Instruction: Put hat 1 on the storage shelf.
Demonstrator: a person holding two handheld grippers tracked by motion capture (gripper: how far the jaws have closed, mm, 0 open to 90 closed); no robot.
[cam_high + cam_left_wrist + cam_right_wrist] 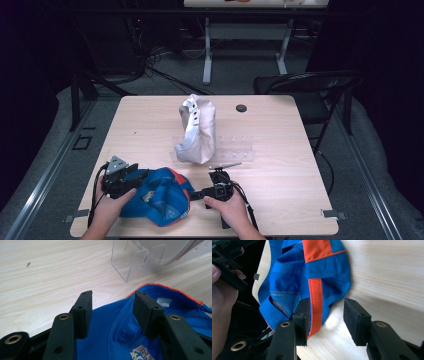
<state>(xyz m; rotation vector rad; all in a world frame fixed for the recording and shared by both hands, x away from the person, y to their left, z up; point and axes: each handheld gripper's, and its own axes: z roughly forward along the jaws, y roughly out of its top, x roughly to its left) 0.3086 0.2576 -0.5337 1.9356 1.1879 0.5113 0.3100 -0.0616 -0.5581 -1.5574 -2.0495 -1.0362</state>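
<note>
With the blue cap (159,196) lying at the near table edge between my hands, both tongs gaping and gripping nothing, I should slide my left gripper (112,312) onto its brim and close my right gripper (325,322) squarely on the orange-striped edge before lifting toward the clear stand (235,150).

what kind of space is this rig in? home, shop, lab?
Likely a lab or recording workspace, not a home: a bare wooden table on grey carpet, cables tangled on the floor behind it, another desk frame beyond, and dark curtains around.
</note>
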